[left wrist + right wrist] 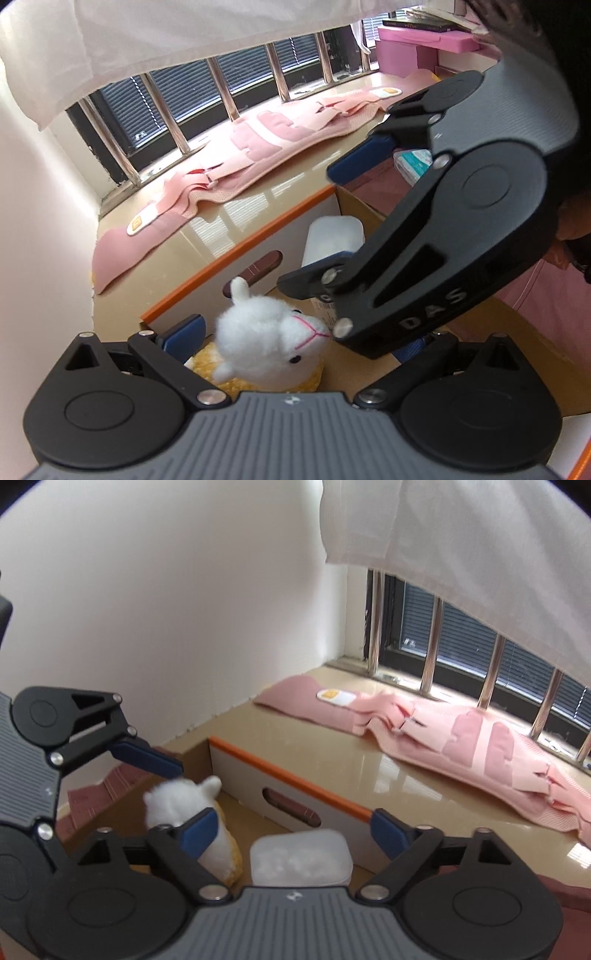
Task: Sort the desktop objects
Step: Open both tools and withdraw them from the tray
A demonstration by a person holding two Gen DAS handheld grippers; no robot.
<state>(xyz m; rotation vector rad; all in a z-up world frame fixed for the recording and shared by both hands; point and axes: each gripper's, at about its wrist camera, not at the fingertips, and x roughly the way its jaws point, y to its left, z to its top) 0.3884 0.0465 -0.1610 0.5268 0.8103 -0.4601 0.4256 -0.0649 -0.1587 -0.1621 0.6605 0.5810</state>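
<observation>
One plush alpaca (271, 350), white head on a yellow body, lies low in the frame inside a cardboard box (236, 764); beside it sits one frosted plastic container (301, 862). By my judgement the toy is light, soft and squashy, best pinched across its body; the container looks rigid and slick, better taken by its short sides. The left gripper (295, 341) is spread wide around the toy without squeezing it. The right gripper (293, 829) gapes empty over both.

A plain white wall (155, 620) meets a glossy beige window ledge (332, 746). Beyond it, a barred window (461, 653) with dark blinds lets daylight in under a white curtain (461, 546).
</observation>
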